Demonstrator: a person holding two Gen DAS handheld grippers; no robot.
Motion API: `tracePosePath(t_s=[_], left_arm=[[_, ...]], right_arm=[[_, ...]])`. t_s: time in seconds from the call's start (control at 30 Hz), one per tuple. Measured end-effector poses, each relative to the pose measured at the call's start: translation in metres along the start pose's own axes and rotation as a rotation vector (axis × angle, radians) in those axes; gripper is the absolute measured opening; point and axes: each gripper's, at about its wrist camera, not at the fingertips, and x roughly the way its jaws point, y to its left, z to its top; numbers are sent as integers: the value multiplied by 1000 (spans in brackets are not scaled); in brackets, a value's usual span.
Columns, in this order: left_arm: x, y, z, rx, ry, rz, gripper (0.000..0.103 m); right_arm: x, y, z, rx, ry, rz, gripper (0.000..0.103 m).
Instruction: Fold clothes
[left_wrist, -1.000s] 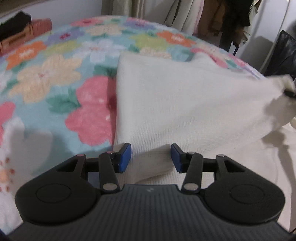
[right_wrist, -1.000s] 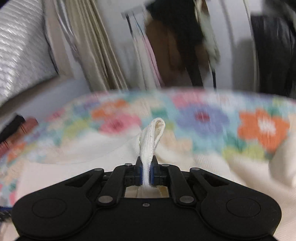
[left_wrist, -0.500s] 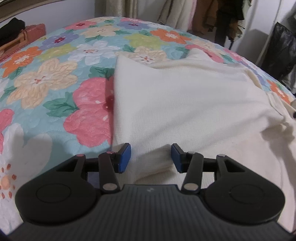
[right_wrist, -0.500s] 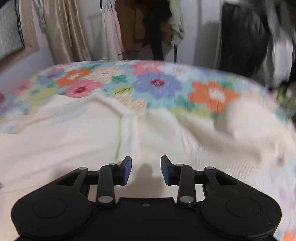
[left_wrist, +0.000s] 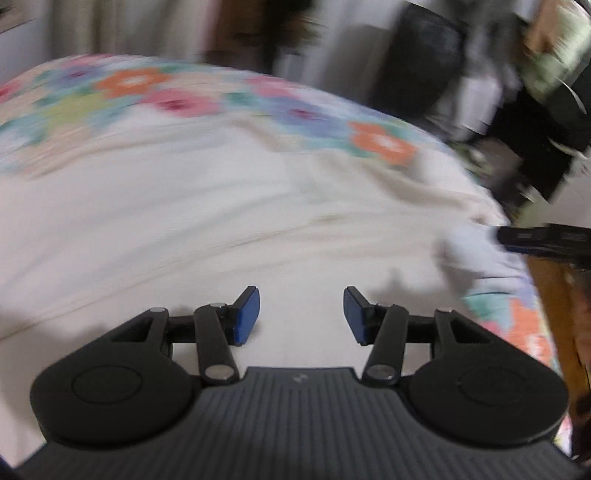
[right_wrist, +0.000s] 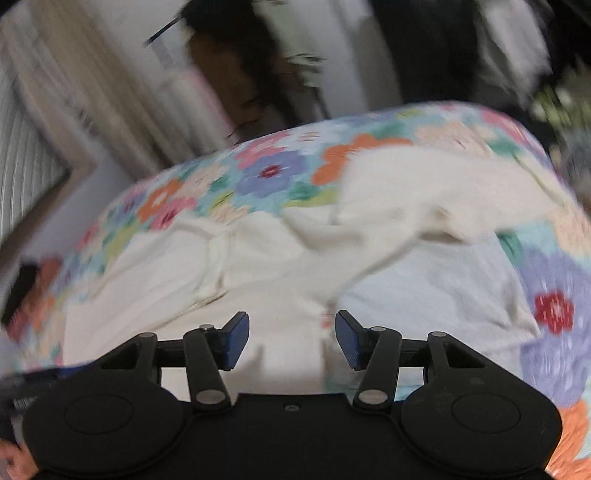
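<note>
A cream-white knit garment (left_wrist: 207, 221) lies spread over a floral bedspread (left_wrist: 133, 85). Both views are motion-blurred. My left gripper (left_wrist: 301, 314) is open and empty, just above the cream fabric. My right gripper (right_wrist: 291, 338) is open and empty over a rumpled fold of the same garment (right_wrist: 258, 258), with a sleeve-like part (right_wrist: 417, 192) stretching to the right. The right gripper's tip shows at the right edge of the left wrist view (left_wrist: 543, 238).
The floral bedspread (right_wrist: 280, 166) covers the bed. Hanging clothes and curtains (right_wrist: 236, 74) stand behind it. Dark bags or clothing (left_wrist: 546, 122) sit off the bed's right side. A wooden edge (left_wrist: 554, 291) shows at the right.
The right gripper let go of the cream fabric it was pinching and opened. Both grippers have swung to the right over the garment; the views are now blurred.
</note>
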Motion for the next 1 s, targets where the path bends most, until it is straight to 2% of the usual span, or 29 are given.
tracePosePath(t_s=[0.13,0.3,0.43,0.53,0.67,0.7,0.77,0.8,0.87,0.9,0.93,1.0], left_arm=[[50,-71,19,73,7,-61,47],[108,-105,39,57,29,-78,46],[142,-113,52,81,35,-67,46],[157,-118,57,98,26,-89,46],[175,-128,64,125,8,-127,46],[179,-126,64,124,17,-127,46],[195,-123,61,95,62,-118,46],[202,-120,58,71,75,-120,46],[209,-111,54,19,84,-140,48],[210,-106,53,-6,87,-155,48],[210,-102,54,-19,90,-166,48],[209,-100,55,-12,95,-175,48]], right_arm=[[16,-43,13,139,-26,41,57],[37,-79,32,270,-84,90,57],[49,-124,36,409,-87,46,57],[49,-156,31,544,-153,104,58],[57,-180,37,623,-213,124,58],[58,-185,38,647,-238,112,58],[63,-191,35,694,-286,42,67],[71,-193,35,702,-272,-3,67],[78,-190,37,678,-289,-16,66],[78,-187,41,660,-295,-28,63],[77,-184,45,643,-300,-40,47],[68,-183,51,586,-345,-96,26]])
